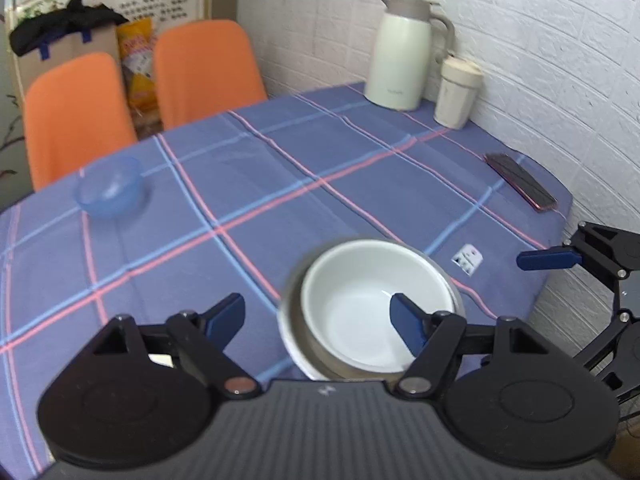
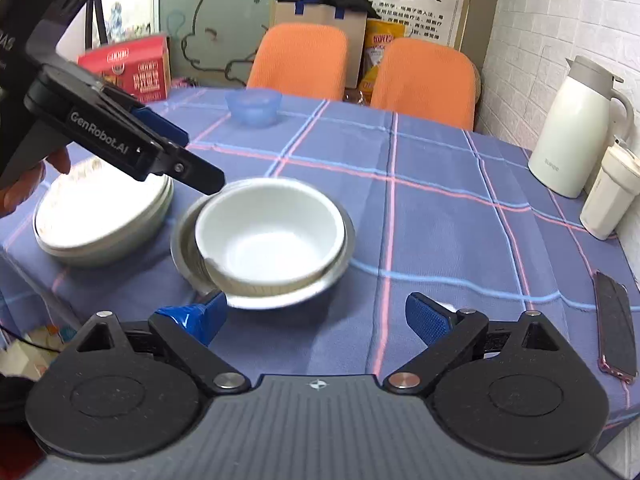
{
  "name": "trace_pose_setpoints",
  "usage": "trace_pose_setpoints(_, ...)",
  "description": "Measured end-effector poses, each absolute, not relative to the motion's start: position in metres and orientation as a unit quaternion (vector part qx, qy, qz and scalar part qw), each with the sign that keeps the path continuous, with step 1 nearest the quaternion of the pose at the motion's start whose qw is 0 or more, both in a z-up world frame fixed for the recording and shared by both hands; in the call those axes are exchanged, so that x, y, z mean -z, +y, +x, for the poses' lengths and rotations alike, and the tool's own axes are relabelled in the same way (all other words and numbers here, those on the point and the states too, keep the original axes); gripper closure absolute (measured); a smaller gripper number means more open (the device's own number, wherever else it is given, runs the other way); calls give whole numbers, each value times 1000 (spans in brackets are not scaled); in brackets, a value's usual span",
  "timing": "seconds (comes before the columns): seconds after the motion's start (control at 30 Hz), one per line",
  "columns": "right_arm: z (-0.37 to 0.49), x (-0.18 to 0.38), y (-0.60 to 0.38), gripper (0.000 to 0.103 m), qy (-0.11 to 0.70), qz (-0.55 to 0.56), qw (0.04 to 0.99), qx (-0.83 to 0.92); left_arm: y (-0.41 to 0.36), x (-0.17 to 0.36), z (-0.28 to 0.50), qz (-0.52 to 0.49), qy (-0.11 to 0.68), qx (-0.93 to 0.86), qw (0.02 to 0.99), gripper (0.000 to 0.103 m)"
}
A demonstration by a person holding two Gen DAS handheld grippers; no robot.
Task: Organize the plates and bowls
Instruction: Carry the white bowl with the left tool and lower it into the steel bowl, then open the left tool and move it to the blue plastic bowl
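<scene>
The left gripper (image 1: 320,320) was spread open, empty, its right finger over the white bowl (image 1: 372,304). The right gripper (image 2: 316,316) also stood open and held nothing, just short of that bowl, which sat nested inside a metal bowl (image 2: 320,284) on the plaid tablecloth (image 2: 420,208). Just left of these lay stacked plates (image 2: 100,224). Farther back a blue bowl (image 2: 253,107) stood alone near two orange chairs (image 2: 300,60). A white thermos jug (image 2: 572,128) stood by the wall.
</scene>
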State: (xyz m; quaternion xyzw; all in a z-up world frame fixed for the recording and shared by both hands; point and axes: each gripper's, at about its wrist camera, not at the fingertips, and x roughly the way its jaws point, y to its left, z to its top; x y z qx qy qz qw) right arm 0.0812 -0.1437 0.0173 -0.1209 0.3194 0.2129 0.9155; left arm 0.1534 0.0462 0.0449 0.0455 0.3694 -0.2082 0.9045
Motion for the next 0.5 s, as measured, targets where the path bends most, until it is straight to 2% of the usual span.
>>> trace_pose_setpoints(0.23,106,-38,-122,19,299,-96,918,-243,83,-51,163,36,366,155,917,30)
trace_pose_setpoints(0.5,168,-66,-72,19,293,-124,909,-268,130,-50,187,23,373,119,920,30)
